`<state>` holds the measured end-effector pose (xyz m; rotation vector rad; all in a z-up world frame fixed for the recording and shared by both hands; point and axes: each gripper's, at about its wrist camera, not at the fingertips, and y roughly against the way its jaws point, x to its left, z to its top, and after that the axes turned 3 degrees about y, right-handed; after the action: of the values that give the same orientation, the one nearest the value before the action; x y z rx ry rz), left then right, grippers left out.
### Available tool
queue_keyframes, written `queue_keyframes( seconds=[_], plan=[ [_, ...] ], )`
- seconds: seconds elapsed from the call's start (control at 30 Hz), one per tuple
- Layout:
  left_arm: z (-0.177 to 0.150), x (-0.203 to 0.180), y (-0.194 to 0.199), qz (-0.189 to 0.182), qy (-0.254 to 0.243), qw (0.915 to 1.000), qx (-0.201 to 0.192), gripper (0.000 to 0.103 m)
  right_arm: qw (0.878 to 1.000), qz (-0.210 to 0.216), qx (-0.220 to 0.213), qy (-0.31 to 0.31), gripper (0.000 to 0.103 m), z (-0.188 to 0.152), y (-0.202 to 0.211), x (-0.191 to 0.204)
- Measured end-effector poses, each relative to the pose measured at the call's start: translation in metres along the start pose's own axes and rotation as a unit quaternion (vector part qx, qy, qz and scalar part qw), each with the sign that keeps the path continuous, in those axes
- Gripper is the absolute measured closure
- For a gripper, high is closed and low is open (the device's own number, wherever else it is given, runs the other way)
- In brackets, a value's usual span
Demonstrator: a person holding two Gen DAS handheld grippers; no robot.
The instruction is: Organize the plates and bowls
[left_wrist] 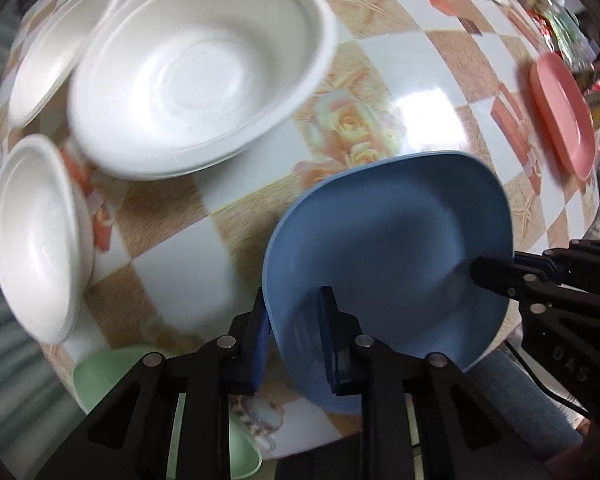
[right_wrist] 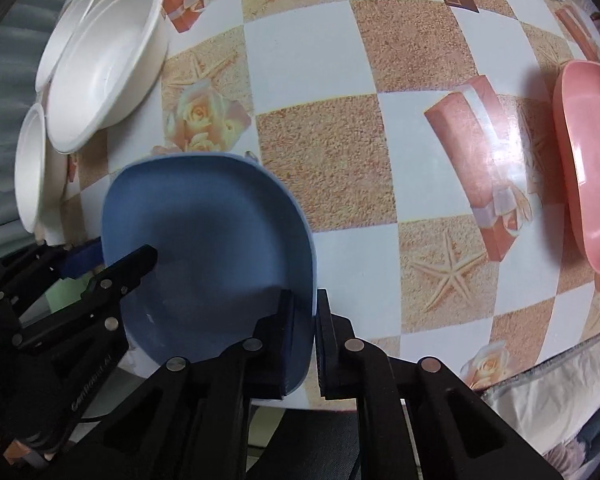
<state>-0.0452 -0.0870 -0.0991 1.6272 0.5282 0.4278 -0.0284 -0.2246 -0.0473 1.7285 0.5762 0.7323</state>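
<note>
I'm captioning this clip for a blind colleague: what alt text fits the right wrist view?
Both grippers grip a blue plate by opposite rims, right gripper near, left gripper at left, above a checkered tablecloth; white bowls far left, pink plate right.

The left gripper (left_wrist: 292,320) was built of matte black plastic links with triangular cut-outs, joined by round silver pins, and its fingers (left_wrist: 329,336) carried ribbed blue pads. The right gripper (right_wrist: 305,332) had the same black links and silver pins, with dark ribbed pads. At the right edge of the left wrist view, its black body bore pale raised letters, partly readable, and a thin black cable trailed from it at lower right.
</note>
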Motion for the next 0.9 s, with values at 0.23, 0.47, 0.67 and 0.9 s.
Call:
queue_keyframes(
  seconds=[0.23, 0.47, 0.67, 0.9],
  plan=[
    [-0.013, 0.012, 0.053, 0.019, 0.009, 0.9986, -0.05, 0.078, 0.999, -0.008, -0.004, 0.034, 0.091, 0.009, 0.032, 0.029],
    [-0.043, 0.057, 0.087, 0.028, 0.057, 0.9959, -0.064, 0.078, 0.996, 0.009, 0.005, 0.085, 0.091, 0.015, 0.048, 0.077],
    [-0.092, 0.118, 0.069, 0.04, 0.102, 0.9927, -0.05, 0.078, 0.985, 0.017, 0.038, 0.168, 0.091, 0.005, 0.029, 0.132],
    [-0.122, 0.144, 0.064, 0.051, 0.148, 0.987, -0.037, 0.078, 0.968, 0.023, 0.086, 0.234, 0.091, 0.001, 0.003, 0.182]
  ],
)
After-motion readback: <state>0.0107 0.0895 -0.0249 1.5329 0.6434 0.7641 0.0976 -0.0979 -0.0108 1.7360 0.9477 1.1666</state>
